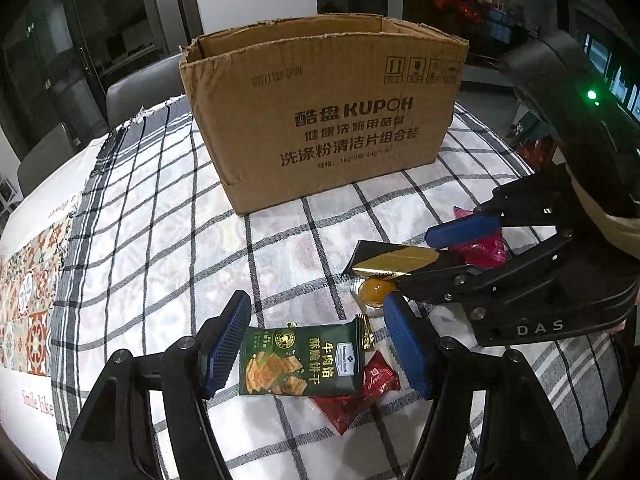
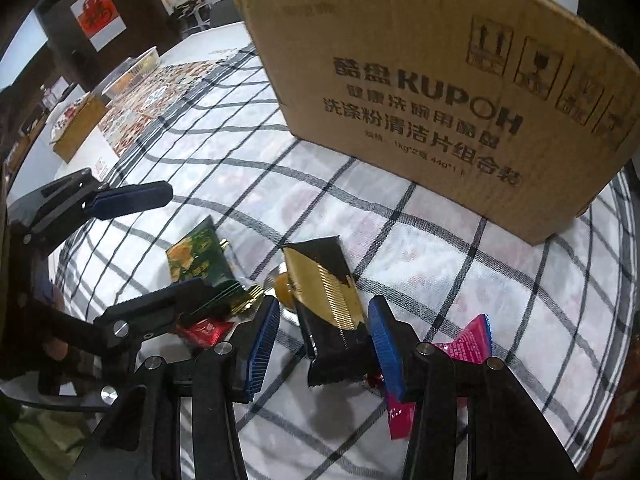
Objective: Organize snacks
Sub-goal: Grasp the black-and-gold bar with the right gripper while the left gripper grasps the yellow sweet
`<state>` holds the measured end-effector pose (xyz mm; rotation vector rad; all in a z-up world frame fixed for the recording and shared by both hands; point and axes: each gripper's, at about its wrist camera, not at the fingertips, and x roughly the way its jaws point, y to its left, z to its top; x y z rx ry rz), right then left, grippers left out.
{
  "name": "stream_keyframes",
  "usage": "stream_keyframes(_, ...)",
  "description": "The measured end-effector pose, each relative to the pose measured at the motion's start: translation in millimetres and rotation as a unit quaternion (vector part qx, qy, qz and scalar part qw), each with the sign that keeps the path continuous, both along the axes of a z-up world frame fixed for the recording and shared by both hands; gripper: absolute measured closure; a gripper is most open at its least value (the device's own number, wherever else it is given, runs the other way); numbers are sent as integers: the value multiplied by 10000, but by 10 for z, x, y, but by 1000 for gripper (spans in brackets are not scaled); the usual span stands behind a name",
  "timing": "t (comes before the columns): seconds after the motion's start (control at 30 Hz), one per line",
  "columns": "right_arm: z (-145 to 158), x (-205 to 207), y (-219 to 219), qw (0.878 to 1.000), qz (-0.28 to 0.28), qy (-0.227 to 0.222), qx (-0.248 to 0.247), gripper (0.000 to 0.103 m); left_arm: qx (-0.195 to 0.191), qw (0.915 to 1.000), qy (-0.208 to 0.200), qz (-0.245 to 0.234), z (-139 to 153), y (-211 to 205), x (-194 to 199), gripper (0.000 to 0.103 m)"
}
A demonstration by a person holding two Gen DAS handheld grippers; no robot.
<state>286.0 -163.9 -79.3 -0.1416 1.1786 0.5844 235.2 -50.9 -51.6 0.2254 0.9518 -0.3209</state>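
On the checked tablecloth (image 1: pixel 160 240), in front of the open cardboard box (image 1: pixel 324 120), your snacks lie in a loose cluster. Your left gripper (image 1: pixel 320 348) hangs over the green cracker packet (image 1: pixel 298 360), its blue pads apart on either side of the packet and not pressing it. A red wrapper (image 1: pixel 360 392) pokes out from under the green packet's right edge. Your right gripper (image 2: pixel 322 344) straddles the black-and-gold packet (image 2: pixel 328 300), fingers spread with a gap showing on both sides, so nothing is clamped. Just left of that packet sits a small amber jelly cup (image 2: pixel 282 288), touching its edge. A pink wrapper (image 2: pixel 468 344) lies to the right, partly hidden behind the right finger (image 2: pixel 386 352). From the left wrist view, the black-and-gold packet lies between the box and the green packet, well short of the box.
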Motion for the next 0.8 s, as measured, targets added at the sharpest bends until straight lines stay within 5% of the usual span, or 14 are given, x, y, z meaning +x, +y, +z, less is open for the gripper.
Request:
stream_keyframes(0.27, -94, 26, -12, 9998, -76, 60, 156, 56, 17, 10000, 71, -12, -64, -31, 31, 35)
stream_keyframes(0.4, -75, -33, -12, 9998, -58, -23, 166, 67, 28, 10000, 78, -21, -76, -25, 23, 35)
stream_keyframes(0.6, 88, -212, -51, 9974, -408, -567, 160, 69, 5, 10000, 60, -60, -62, -29, -10, 35)
stream_keyframes(0.8, 297, -459, -166, 9832, -1163, -1334, -450, 69, -181, 9993, 121, -292, -75, -75, -1, 38)
